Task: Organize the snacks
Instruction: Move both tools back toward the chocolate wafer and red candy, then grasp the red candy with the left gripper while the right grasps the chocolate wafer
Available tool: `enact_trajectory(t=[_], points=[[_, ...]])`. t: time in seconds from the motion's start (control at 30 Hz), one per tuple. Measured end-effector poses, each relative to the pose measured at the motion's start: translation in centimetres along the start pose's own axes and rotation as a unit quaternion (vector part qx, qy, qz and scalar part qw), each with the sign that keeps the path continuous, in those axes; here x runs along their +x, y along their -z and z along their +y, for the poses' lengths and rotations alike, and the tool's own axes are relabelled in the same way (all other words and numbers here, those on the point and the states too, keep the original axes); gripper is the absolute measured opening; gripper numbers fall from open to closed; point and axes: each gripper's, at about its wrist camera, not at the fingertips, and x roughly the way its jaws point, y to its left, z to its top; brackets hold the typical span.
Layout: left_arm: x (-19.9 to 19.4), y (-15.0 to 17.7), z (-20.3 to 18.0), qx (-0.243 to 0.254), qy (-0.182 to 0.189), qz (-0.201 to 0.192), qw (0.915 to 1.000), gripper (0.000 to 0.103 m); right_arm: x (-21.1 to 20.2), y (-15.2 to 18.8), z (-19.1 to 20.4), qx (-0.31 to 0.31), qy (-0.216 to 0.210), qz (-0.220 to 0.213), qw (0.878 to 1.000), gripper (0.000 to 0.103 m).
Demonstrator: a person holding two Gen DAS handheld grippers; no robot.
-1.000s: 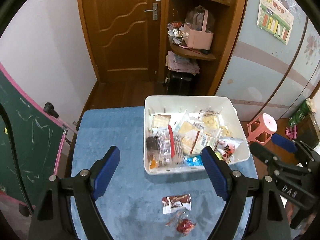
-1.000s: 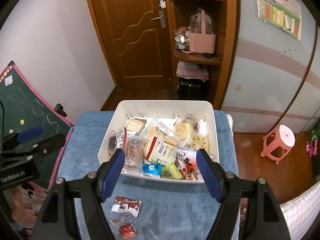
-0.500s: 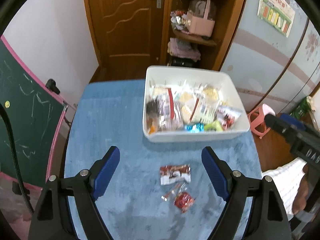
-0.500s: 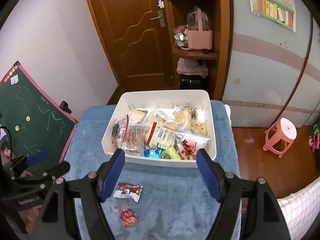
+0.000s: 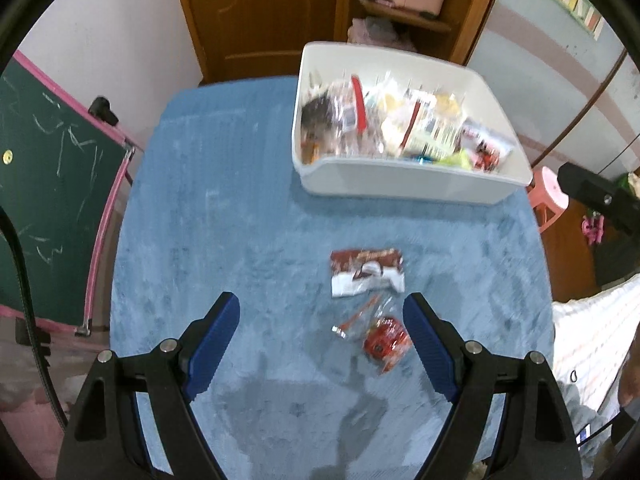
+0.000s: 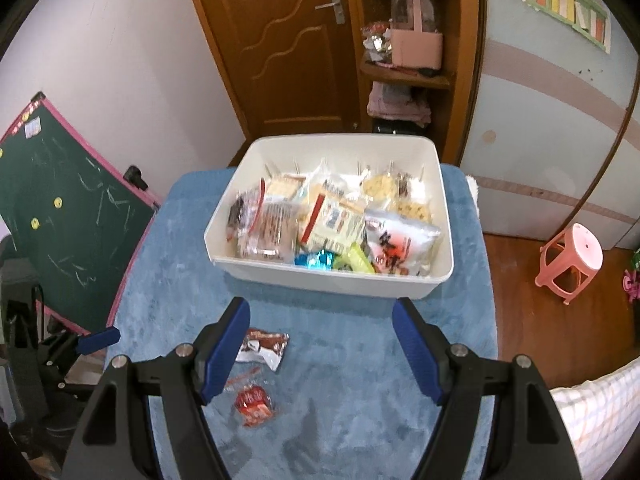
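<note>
Green chalkboard, wooden door, pink stool

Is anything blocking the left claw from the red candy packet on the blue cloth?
Nothing visible. The left claw is open above the red candy packet, with only bare blue cloth around it.

A white bin sits on the blue worktop; the small candy is red, and the fingers are blue.

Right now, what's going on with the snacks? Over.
Left gripper open above red candy. Right gripper open, empty. Brown packet also loose; white bin full. Nothing blocking.
</note>
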Motion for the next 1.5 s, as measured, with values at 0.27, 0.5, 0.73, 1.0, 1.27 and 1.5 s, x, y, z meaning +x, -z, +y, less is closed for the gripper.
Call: enact_trajectory(t=[0.27,0.5,0.73,1.0,1.27,1.5], points=[[3.5,2.5,0.4,-0.003,0.001,0.049,0.9988,0.083,2.7,1.6,0.0,-0.001,-0.006,0.042,0.999,0.075],[7.0,4.8,-0.8,-0.012,0.043,0.090,0.9949,0.083,6.6,3.1,1.0,-0.014,-0.015,0.094,0.995,0.075],[10.5,6.0,-2.4,-0.054,0.100,0.121,0.9861,0.083,9.5,4.5,0.8,-0.005,-0.018,0.130,0.991,0.075],[13.2,6.0,-2.9,-0.157,0.130,0.119,0.9717,0.083,10.5,4.8,-0.7,0.008,-0.017,0.144,0.989,0.075],[14.2,5.8,-4.8,-0.180,0.087,0.093,0.9753,0.055,11.8,5.3,-0.9,0.008,-0.027,0.161,0.987,0.075],[13.9,6.1,-3.6,-0.171,0.088,0.093,0.9769,0.053,13.0,5.3,0.7,-0.012,-0.041,0.170,0.985,0.075]])
